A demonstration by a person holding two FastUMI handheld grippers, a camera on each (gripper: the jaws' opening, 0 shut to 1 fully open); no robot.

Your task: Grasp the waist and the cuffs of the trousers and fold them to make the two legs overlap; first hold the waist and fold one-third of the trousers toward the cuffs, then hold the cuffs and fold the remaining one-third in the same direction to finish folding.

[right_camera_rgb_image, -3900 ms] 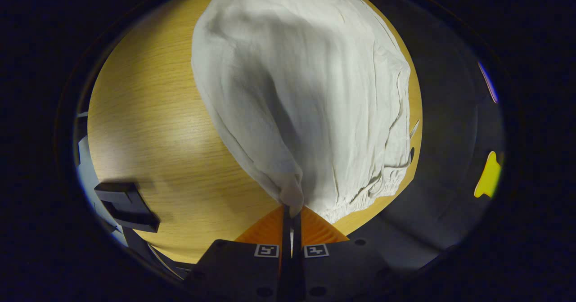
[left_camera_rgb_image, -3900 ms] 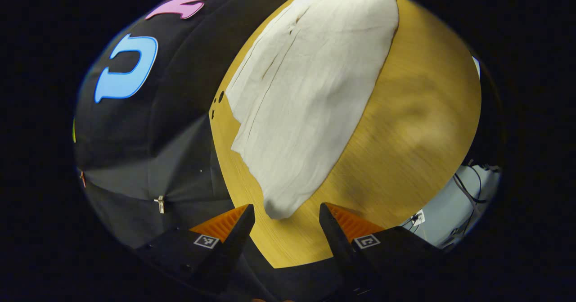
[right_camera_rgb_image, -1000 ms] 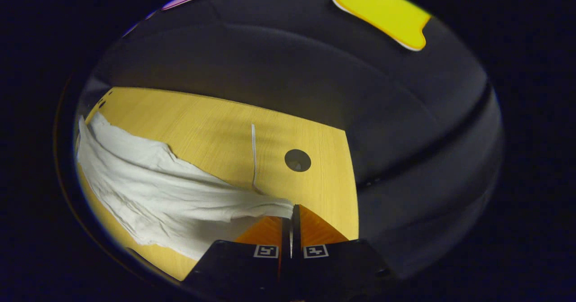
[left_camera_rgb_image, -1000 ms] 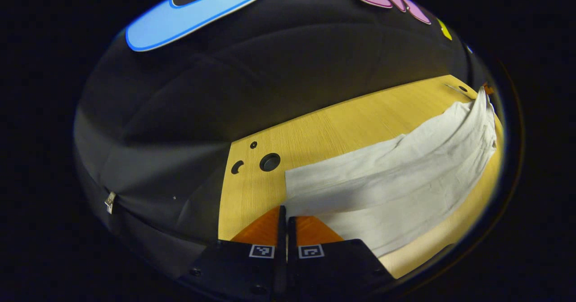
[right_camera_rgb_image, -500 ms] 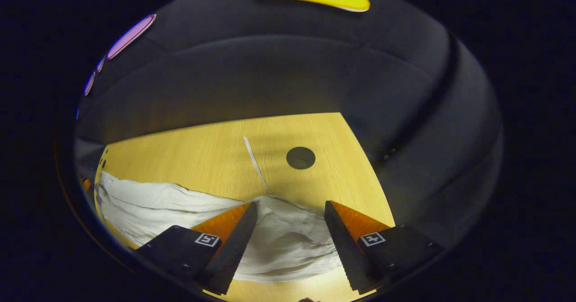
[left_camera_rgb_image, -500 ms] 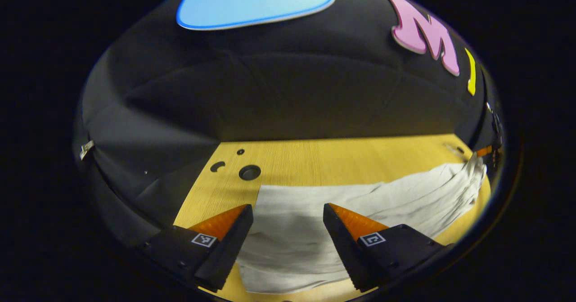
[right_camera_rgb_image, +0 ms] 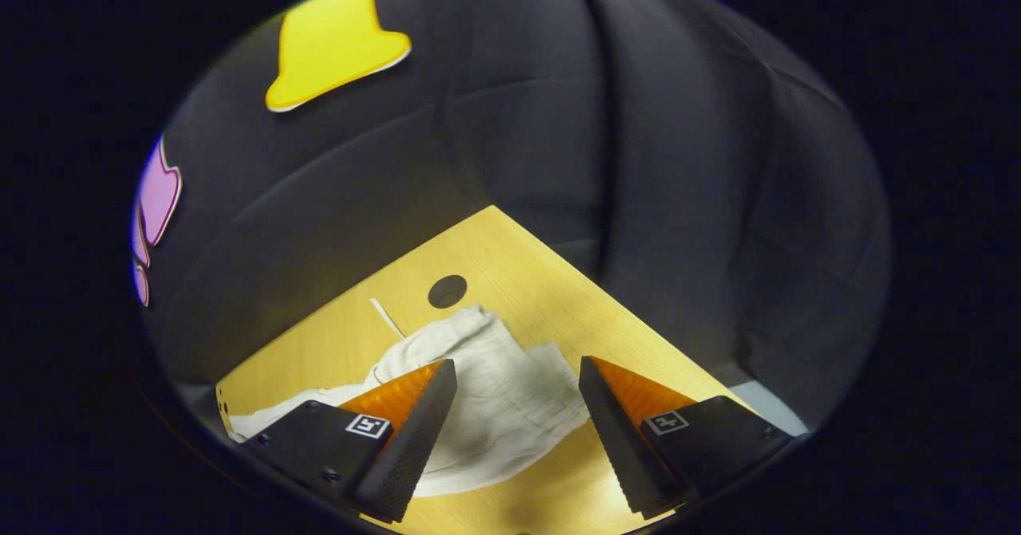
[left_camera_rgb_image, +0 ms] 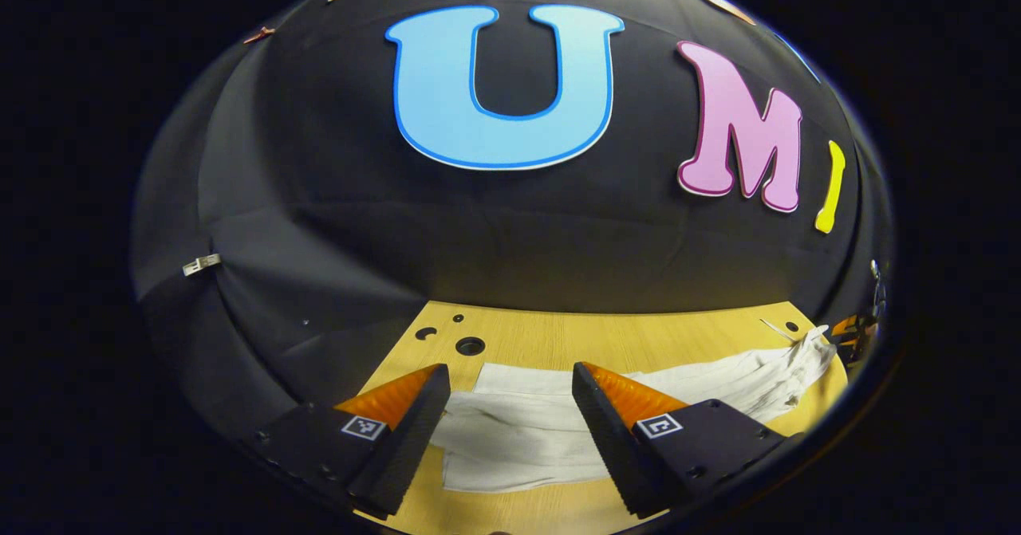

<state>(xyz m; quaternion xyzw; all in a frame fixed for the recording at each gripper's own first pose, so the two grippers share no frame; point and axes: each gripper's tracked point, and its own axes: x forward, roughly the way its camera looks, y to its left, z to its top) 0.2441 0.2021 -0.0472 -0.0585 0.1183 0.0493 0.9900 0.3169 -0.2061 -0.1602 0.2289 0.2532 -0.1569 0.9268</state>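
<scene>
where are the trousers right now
The trousers lie flat on the wooden table. In both gripper views they sit below the open left gripper and right gripper, near a round table hole.

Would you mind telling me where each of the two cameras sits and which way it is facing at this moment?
Left gripper view: rides on the left gripper, above the table, facing the booth's wall across the cuff end of the trousers; its own open fingers show at the bottom.
Right gripper view: rides on the right gripper, looking down at the trousers' waist end near the table corner; its own open fingers show.
Shared: the same white trousers, wooden table and black wall.
</scene>
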